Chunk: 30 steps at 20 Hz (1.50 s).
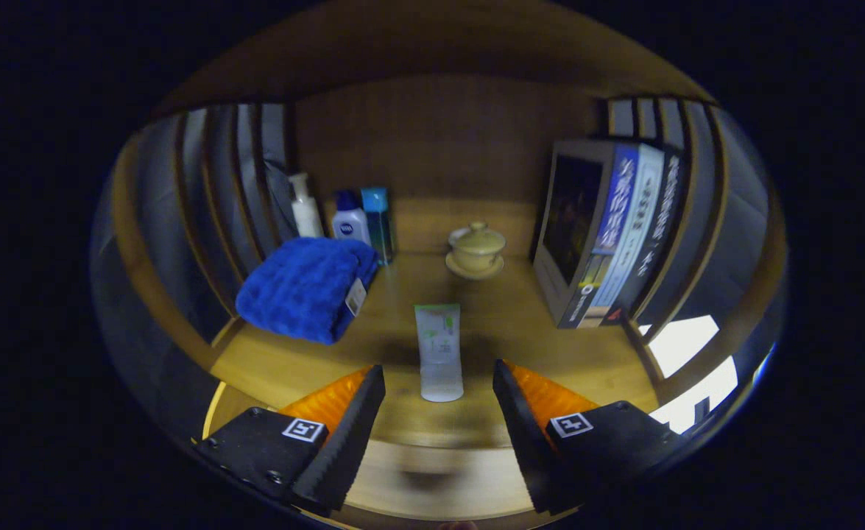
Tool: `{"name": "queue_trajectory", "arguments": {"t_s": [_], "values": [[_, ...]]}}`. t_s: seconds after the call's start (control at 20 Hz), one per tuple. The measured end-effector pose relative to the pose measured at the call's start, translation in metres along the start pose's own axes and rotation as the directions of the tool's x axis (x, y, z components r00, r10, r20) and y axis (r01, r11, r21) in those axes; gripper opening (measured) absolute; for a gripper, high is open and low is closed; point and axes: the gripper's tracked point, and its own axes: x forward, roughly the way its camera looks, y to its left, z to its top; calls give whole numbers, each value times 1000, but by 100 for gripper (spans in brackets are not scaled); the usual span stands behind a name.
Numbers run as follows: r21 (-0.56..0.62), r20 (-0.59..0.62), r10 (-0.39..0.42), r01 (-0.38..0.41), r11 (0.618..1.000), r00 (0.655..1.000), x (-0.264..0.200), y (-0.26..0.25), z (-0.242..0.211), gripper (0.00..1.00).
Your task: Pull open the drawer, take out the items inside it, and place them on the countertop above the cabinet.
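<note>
A pale squeeze tube (439, 353) with a green top end lies flat on the wooden countertop (520, 324), pointing away from me. My gripper (439, 383) is open, its fingers spread either side of the tube's near end without touching it. Nothing is held between the fingers.
A folded blue towel (305, 287) lies at the left. Behind it stand a pump bottle (305, 206), a white bottle with a blue cap (349, 218) and a teal box (378, 221). A lidded cup on a saucer (476, 250) sits at the back. Books (609, 235) stand at the right.
</note>
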Motion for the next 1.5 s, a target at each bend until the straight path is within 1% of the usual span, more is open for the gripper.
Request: {"name": "queue_trajectory", "arguments": {"t_s": [0.1, 0.2, 0.35, 0.45, 0.55, 0.7, 0.9, 0.95, 1.1, 1.2, 1.3, 1.4, 1.5], "values": [[-14, 106, 28, -26, 1000, 994, -40, 13, 12, 96], [-25, 170, 63, -60, 998, 983, -76, 29, 6, 96], [-9, 238, 100, -101, 995, 966, -122, 52, -20, 96], [-4, 271, 86, -88, 996, 959, -142, 53, -47, 96], [13, 283, 65, -72, 997, 957, -154, 56, -78, 96], [42, 271, 36, -49, 998, 962, -162, 53, -120, 96], [77, 309, -78, 57, 995, 948, -164, 26, -158, 96], [83, 318, -92, 69, 994, 944, -162, 23, -168, 96], [133, 293, -110, 74, 988, 950, -148, 18, -202, 96], [147, 294, -116, 75, 986, 949, -139, 18, -213, 97], [118, 295, -116, 85, 989, 948, -132, 20, -219, 97], [73, 318, -111, 92, 993, 942, -131, 25, -214, 97], [48, 302, -99, 88, 995, 948, -127, 32, -220, 97]]}}
